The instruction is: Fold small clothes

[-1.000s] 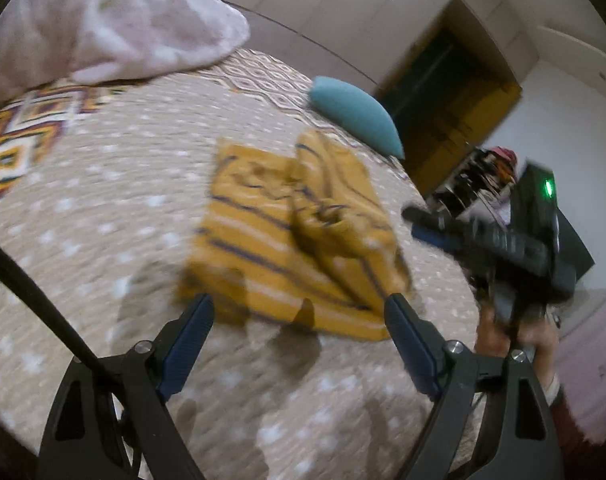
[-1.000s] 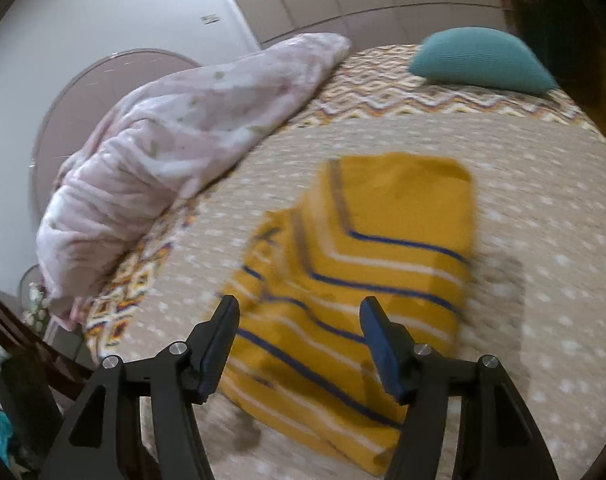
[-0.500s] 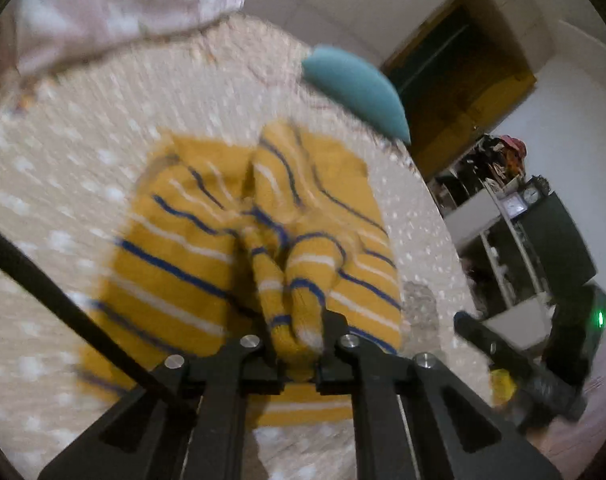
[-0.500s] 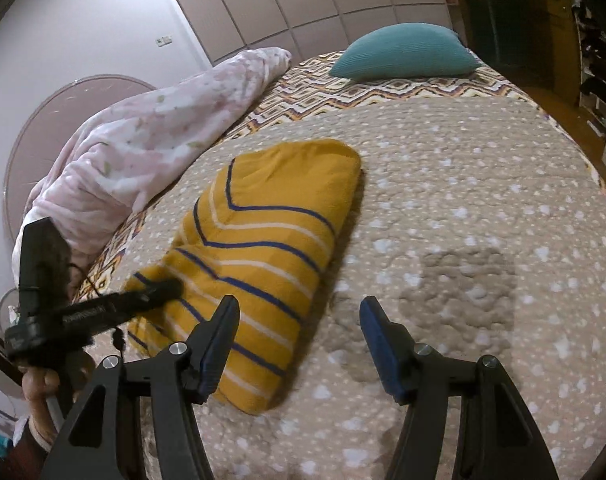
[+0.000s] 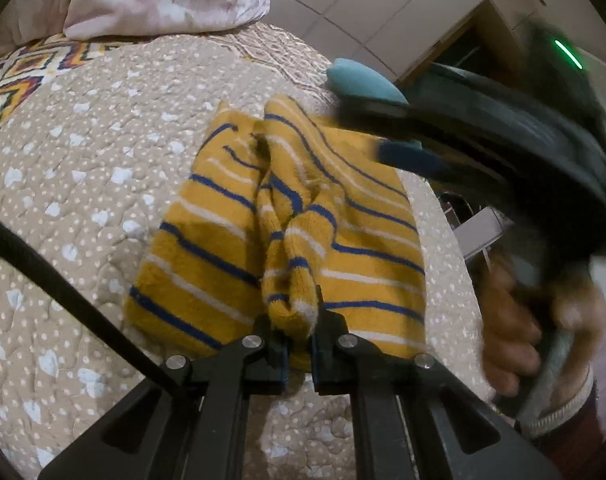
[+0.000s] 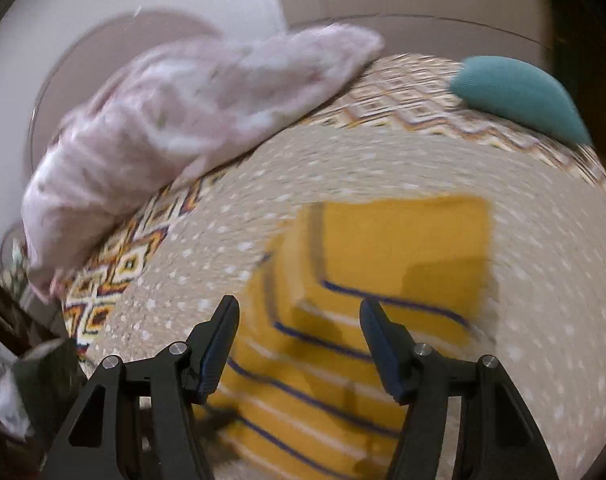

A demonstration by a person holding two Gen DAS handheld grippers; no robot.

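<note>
A small mustard-yellow garment with blue and white stripes [image 5: 223, 236] lies partly folded on the bed's beige dotted quilt [image 5: 83, 152]. My left gripper [image 5: 300, 332] is shut on a bunched cuff-like end of the garment at its near edge. The right gripper [image 5: 407, 156] shows blurred in the left wrist view, above the garment's far right side, held by a hand [image 5: 515, 320]. In the right wrist view the right gripper [image 6: 299, 316] is open and empty, hovering over the garment [image 6: 383, 256], which is blurred.
A pink floral duvet [image 6: 175, 120] is heaped at the far left of the bed. A teal pillow [image 6: 519, 96] lies at the far end. A patterned bedspread border [image 5: 19, 76] edges the quilt. Wardrobe doors [image 5: 363, 4] stand behind.
My left gripper closed on the garment's end half a second ago and still holds it. The right gripper has swung from beside the garment to above it.
</note>
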